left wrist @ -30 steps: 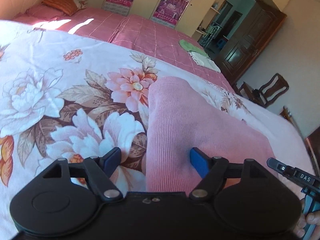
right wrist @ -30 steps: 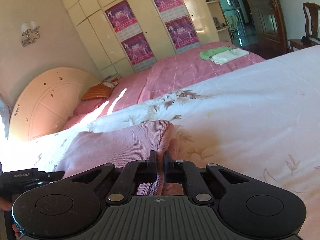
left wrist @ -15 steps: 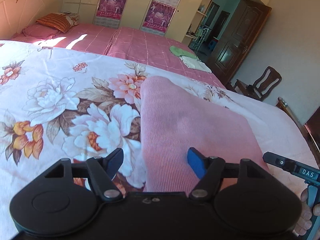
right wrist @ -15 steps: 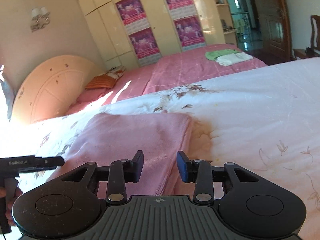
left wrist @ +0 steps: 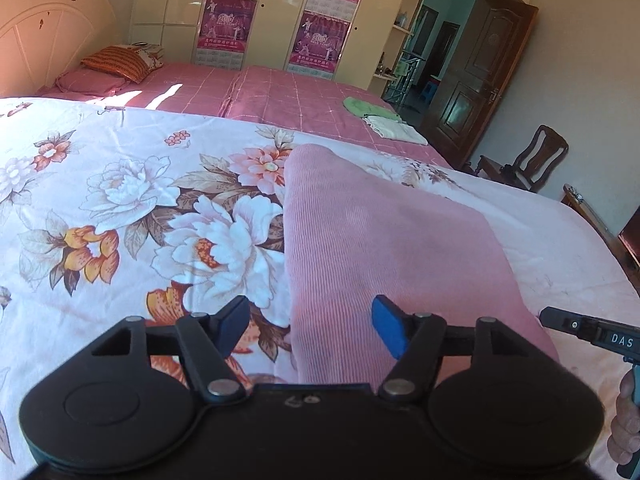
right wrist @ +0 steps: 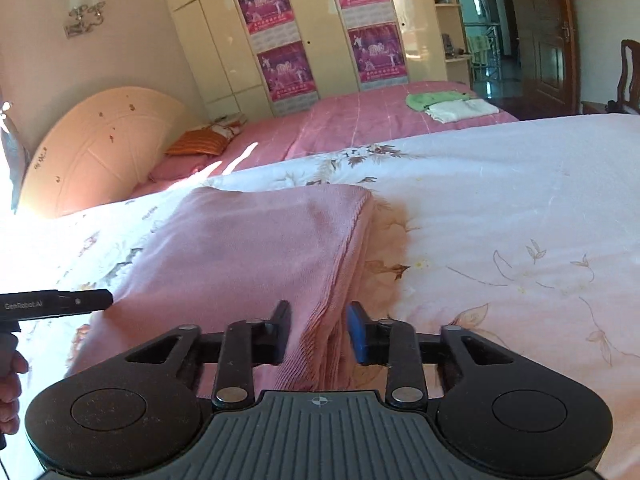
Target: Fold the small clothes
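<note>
A folded pink knit garment [left wrist: 384, 236] lies flat on the floral bedspread [left wrist: 120, 208]. It also shows in the right wrist view [right wrist: 248, 248]. My left gripper [left wrist: 310, 328] is open and empty, its jaws wide apart above the garment's near left edge. My right gripper [right wrist: 318, 332] is open and empty, its jaws on either side of the garment's near right edge, above it. The right gripper's body [left wrist: 588, 330] shows at the right of the left wrist view, and the left gripper's body [right wrist: 56, 304] at the left of the right wrist view.
A second bed with a pink cover [left wrist: 280, 96] stands behind, holding a green cloth [left wrist: 366, 106], a white folded cloth [left wrist: 394, 130] and an orange pillow [left wrist: 120, 62]. Wardrobes with posters [right wrist: 320, 28], a dark door [left wrist: 476, 92] and a wooden chair [left wrist: 528, 160] lie beyond.
My right gripper was shut on the garment's corner a second ago; it has opened, let go and drawn back. The garment now lies flat. My left gripper has pulled back and up slightly.
</note>
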Demonstrator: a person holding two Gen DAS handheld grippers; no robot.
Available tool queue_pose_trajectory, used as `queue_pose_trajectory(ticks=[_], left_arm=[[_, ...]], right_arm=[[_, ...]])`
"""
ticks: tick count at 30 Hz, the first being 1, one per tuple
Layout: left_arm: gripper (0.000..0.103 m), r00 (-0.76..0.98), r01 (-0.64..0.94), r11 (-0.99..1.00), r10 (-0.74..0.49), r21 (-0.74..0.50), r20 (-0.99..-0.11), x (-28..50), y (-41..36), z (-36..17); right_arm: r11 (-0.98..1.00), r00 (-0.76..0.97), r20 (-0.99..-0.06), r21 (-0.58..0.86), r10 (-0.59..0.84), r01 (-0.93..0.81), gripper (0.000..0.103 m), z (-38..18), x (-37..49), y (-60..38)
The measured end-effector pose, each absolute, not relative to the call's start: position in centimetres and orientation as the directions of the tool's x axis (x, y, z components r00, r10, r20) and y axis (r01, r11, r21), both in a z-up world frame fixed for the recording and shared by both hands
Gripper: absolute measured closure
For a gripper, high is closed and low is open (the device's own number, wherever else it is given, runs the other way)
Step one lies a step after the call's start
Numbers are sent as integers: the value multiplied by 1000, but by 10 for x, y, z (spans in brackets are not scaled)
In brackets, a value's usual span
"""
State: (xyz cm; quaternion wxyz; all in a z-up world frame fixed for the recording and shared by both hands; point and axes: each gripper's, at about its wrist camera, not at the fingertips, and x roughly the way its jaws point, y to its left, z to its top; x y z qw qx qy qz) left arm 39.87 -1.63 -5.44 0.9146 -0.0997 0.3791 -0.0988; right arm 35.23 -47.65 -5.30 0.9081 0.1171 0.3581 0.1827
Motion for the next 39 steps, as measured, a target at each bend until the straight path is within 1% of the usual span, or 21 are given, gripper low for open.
queue_pose_trajectory(ticks=[2,4,6,8,13,14,21,22,23,24,26,28,31,34,36,37,38,39], left_arm=[[37,675,105,963,-253,-250,-693,389,-18,-60],[36,657,90,967,-238,-239,-715,385,-21,-71],[32,639,68,966,-233,-248,-733,382,-20,-81],[28,643,62,971,-215,-230,-735,377,-22,-85],[23,650,45,983,-164,-178,-742,370,-28,-89],[22,651,42,985,-152,-165,-743,369,-30,-89],[14,645,-5,993,-85,-115,-759,369,-38,-86],[14,643,-9,994,-75,-105,-762,368,-39,-86],[12,642,-10,995,-67,-96,-764,367,-40,-85],[9,641,-11,996,-59,-87,-766,367,-40,-84],[8,634,-13,998,-43,-67,-772,366,-40,-82],[9,636,-9,998,-38,-57,-771,365,-40,-76],[9,674,5,995,-74,-95,-735,366,-33,-60],[10,675,11,981,-151,-194,-723,388,-22,-53],[10,641,37,942,-279,-334,-716,411,-13,-57],[11,621,27,919,-323,-393,-714,424,-9,-63],[13,602,4,909,-335,-417,-725,434,-7,-68],[12,581,-6,899,-354,-439,-732,444,-6,-75]], right_arm=[[895,657,-608,324,446,-308,97,-52,342,-470],[895,640,-626,290,445,-338,98,-57,339,-463],[906,623,-660,263,420,-333,98,-70,340,-460],[904,615,-665,263,424,-337,99,-76,340,-462],[911,609,-684,233,402,-339,101,-84,339,-467],[913,611,-684,233,399,-335,103,-86,340,-468],[900,597,-673,315,436,-302,103,-90,343,-487],[901,599,-673,319,433,-294,98,-90,343,-489],[912,605,-682,307,410,-272,60,-91,343,-490],[923,621,-682,291,386,-253,48,-93,341,-492],[909,618,-668,335,415,-248,48,-94,341,-499],[895,616,-652,375,441,-243,48,-91,342,-506],[855,622,-606,464,496,-231,48,-85,345,-518],[769,599,-552,613,580,-180,48,-89,364,-530],[685,568,-519,720,638,-111,48,-98,384,-539],[637,554,-497,767,669,-81,48,-103,395,-543],[612,549,-484,789,681,-63,48,-107,402,-544],[610,548,-489,791,678,-48,48,-109,410,-544]])
